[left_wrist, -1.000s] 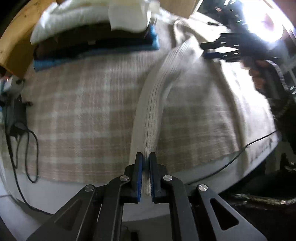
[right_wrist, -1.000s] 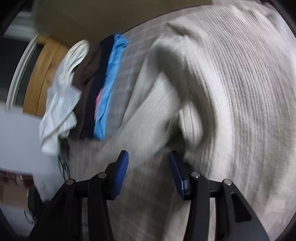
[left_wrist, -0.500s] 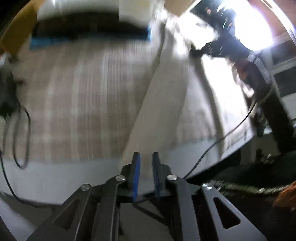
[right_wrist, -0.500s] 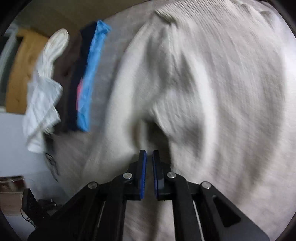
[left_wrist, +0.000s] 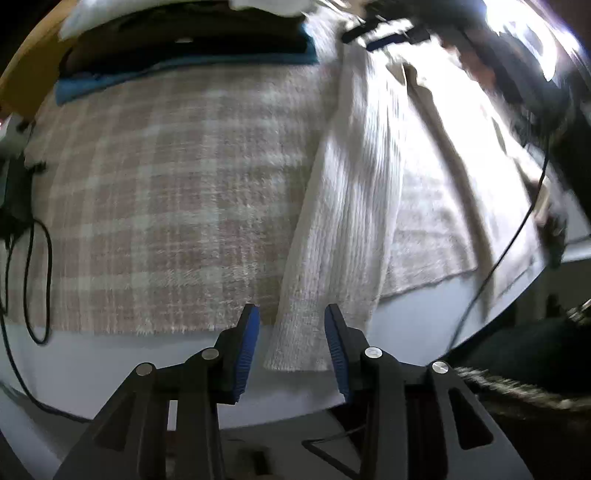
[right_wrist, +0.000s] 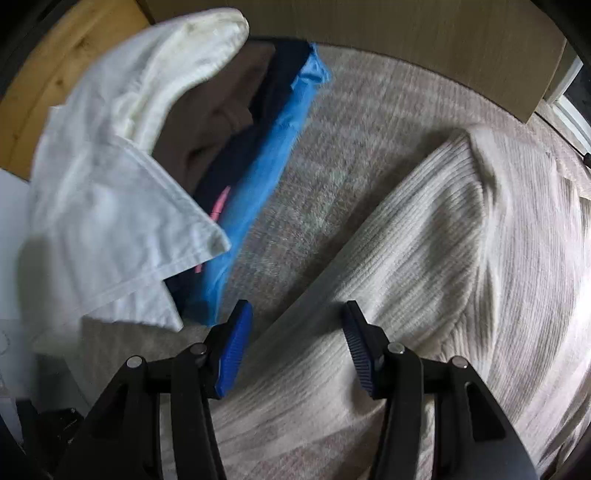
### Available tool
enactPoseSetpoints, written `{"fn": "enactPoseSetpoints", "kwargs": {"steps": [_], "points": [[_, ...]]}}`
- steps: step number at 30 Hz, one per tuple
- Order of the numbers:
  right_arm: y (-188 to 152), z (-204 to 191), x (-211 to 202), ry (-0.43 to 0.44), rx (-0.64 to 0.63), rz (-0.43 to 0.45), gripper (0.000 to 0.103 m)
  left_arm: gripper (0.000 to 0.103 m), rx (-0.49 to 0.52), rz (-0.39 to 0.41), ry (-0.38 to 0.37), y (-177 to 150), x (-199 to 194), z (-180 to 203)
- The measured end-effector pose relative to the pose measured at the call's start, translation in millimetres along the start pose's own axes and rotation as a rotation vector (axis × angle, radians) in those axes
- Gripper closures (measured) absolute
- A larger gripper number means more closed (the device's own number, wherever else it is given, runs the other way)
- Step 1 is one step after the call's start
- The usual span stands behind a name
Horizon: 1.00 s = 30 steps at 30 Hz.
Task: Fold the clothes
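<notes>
A cream ribbed sweater lies on a plaid blanket (left_wrist: 155, 192). Its long sleeve (left_wrist: 343, 221) runs from the far right down to the near edge, the cuff (left_wrist: 299, 343) lying flat between the fingers of my left gripper (left_wrist: 291, 343). That gripper's jaws are opening and the pads do not touch the cuff. My right gripper (right_wrist: 295, 339) hovers over the sweater's body (right_wrist: 424, 258) near the sleeve's top, jaws opening, nothing pinched. In the left wrist view the right gripper (left_wrist: 384, 35) shows blurred at the far end of the sleeve.
A stack of folded clothes (right_wrist: 236, 155), white (right_wrist: 110, 173), brown, dark and blue (right_wrist: 266, 166), sits at the blanket's far side by a wooden headboard (right_wrist: 44, 74). Black cables (left_wrist: 37, 258) hang at the left and a cable (left_wrist: 517, 236) crosses the right edge. The white mattress edge (left_wrist: 110, 362) lies below the blanket.
My left gripper let go of the sleeve cuff, which now lies flat on the bed edge. My right gripper shut, then opened, and swung toward the clothes stack.
</notes>
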State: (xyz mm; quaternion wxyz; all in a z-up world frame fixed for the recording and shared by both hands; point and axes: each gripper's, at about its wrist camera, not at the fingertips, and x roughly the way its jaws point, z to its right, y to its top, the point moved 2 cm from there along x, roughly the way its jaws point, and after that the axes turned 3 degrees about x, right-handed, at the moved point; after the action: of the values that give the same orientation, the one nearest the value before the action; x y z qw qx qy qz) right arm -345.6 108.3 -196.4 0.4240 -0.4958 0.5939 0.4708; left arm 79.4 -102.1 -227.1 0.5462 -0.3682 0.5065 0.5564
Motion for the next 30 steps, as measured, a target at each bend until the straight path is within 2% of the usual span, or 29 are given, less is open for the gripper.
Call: {"fn": "enactPoseSetpoints", "kwargs": {"steps": [4, 6, 7, 8, 9, 10, 13, 15, 16, 17, 19, 21, 23, 30], "points": [[1, 4, 9, -0.054, 0.001, -0.026, 0.053, 0.066, 0.011, 0.017, -0.002, 3, 4, 3], [1, 2, 9, -0.085, -0.023, -0.025, 0.056, 0.074, 0.018, 0.025, 0.004, 5, 4, 3], [1, 2, 8, -0.106, -0.039, -0.021, 0.064, 0.083, 0.021, 0.024, 0.005, 5, 4, 3], [1, 2, 7, -0.121, -0.052, -0.017, 0.076, 0.1, 0.023, 0.023, 0.005, 5, 4, 2], [2, 6, 5, -0.107, -0.045, -0.015, 0.084, 0.1, 0.011, 0.03, -0.01, 5, 2, -1], [3, 14, 2, -0.055, -0.01, -0.019, 0.095, 0.1, -0.003, 0.038, -0.026, 6, -1, -5], [8, 37, -8, 0.09, 0.084, -0.015, 0.095, 0.1, -0.033, 0.092, -0.032, 6, -24, -17], [9, 50, -22, 0.195, 0.13, 0.028, 0.095, 0.1, -0.048, 0.13, -0.034, 5, -42, -24], [8, 53, -24, 0.2, 0.132, 0.031, 0.093, 0.1, -0.054, 0.148, -0.035, 4, -51, -28], [7, 58, -25, 0.161, 0.128, 0.007, 0.085, 0.1, -0.054, 0.146, -0.036, 3, -53, -29], [4, 65, -25, 0.059, 0.121, -0.052, 0.075, 0.1, -0.047, 0.129, -0.032, -2, -49, -29], [5, 65, -39, 0.066, 0.115, -0.007, 0.074, 0.1, -0.044, 0.114, -0.035, -5, -44, -27], [6, 59, -46, 0.092, 0.109, -0.007, 0.067, 0.1, -0.047, 0.121, -0.052, -5, -43, -25], [13, 39, -21, 0.049, 0.098, -0.133, 0.066, 0.1, -0.014, 0.167, -0.07, -4, -57, -10]]}}
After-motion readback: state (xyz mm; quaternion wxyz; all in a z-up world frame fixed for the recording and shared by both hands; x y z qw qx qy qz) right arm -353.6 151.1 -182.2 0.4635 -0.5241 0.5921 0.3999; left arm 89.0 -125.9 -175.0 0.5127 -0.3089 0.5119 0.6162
